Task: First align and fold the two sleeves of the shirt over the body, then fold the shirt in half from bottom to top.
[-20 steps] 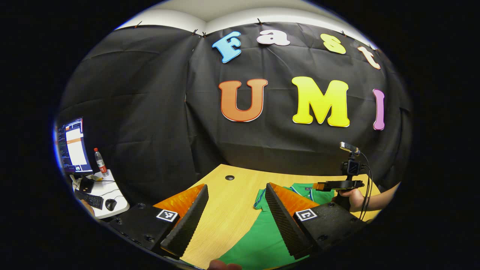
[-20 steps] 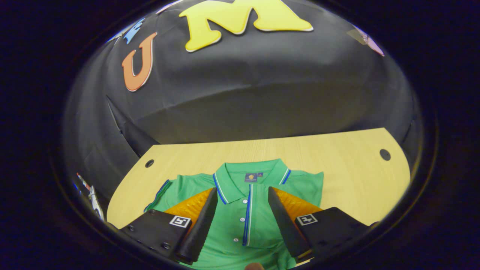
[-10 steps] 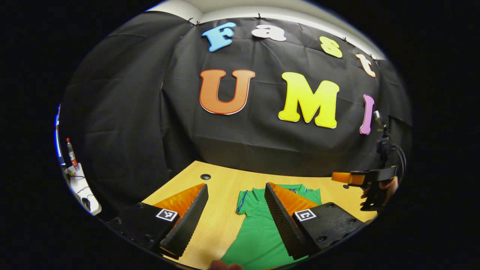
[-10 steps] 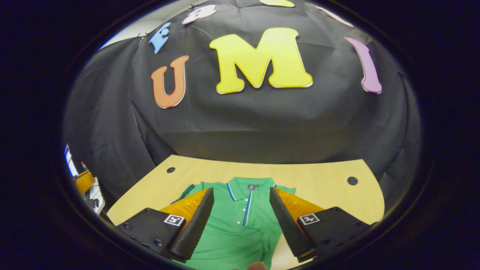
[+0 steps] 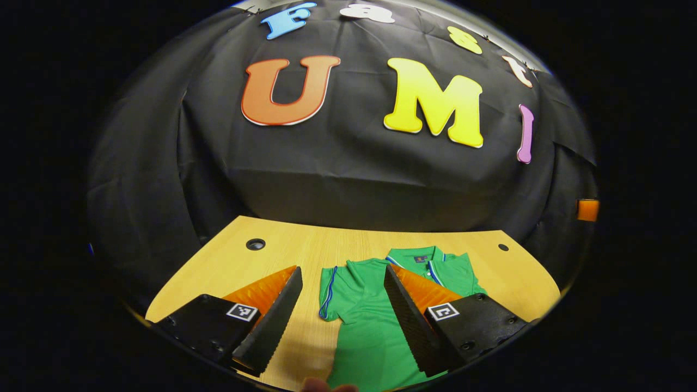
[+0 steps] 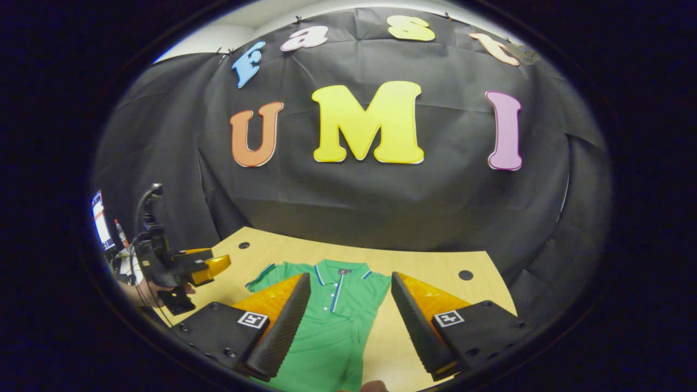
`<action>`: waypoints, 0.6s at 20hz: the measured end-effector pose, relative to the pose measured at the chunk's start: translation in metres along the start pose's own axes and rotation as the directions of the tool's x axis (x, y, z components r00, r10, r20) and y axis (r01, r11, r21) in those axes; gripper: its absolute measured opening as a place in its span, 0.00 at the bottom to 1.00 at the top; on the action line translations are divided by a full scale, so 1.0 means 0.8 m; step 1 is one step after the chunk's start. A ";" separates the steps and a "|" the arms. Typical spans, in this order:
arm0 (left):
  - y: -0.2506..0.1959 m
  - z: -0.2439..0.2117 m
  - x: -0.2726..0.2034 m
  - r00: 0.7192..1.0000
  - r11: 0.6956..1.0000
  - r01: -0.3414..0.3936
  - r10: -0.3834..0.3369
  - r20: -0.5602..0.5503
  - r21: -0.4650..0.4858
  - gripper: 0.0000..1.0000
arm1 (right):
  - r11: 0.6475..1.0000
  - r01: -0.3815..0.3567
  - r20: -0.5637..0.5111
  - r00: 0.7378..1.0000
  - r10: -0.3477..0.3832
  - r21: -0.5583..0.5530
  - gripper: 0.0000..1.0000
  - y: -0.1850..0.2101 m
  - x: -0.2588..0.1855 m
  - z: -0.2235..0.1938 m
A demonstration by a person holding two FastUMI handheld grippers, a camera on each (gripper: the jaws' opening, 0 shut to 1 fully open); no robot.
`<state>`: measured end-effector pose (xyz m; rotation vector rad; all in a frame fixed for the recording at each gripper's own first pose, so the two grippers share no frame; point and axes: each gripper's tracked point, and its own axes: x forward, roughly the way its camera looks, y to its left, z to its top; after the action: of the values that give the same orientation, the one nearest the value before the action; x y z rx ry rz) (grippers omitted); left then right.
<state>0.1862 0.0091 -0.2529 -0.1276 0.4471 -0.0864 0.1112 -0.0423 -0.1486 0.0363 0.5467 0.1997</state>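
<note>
My 2 tools, left tool and right tool, hang spread and empty above the green shirt, which lies flat on the counter.

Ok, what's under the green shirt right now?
The green shirt lies flat on the wooden table, bare wood showing all around it. Anything beneath the fabric is covered.

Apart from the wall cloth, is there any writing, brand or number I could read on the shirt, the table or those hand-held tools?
Neck label of the shirt: too small to read.
Square markers on the left gripper and right gripper: black-and-white patterns, no words.
Screen: too blurred to read.
Table: no text.
</note>
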 end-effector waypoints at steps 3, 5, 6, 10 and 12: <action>0.001 -0.036 0.049 0.998 1.000 0.020 -0.019 -0.057 0.016 0.97 | 1.000 0.017 -0.039 0.999 -0.017 -0.005 0.92 -0.004 -0.006 -0.024; 0.011 -0.062 0.082 0.995 1.000 0.008 -0.006 -0.097 0.022 0.98 | 1.000 0.015 -0.071 0.997 -0.015 -0.001 0.94 0.002 -0.004 -0.043; 0.013 -0.074 0.095 0.993 1.000 0.003 0.000 -0.118 0.027 0.98 | 1.000 0.010 -0.091 0.996 -0.010 0.000 0.92 0.005 -0.001 -0.054; 0.035 -0.108 0.139 0.985 0.999 -0.023 0.030 -0.168 0.039 0.97 | 0.999 -0.008 -0.141 0.990 0.012 0.032 0.92 0.023 0.003 -0.083; 0.041 -0.110 0.154 0.983 0.999 -0.037 0.036 -0.178 -0.003 0.95 | 0.999 -0.006 -0.164 0.986 0.013 0.048 0.92 0.024 0.003 -0.096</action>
<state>0.2601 0.0187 -0.3887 -0.1181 0.6277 -0.0603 0.0701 -0.0244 -0.2138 0.0692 0.7156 0.2000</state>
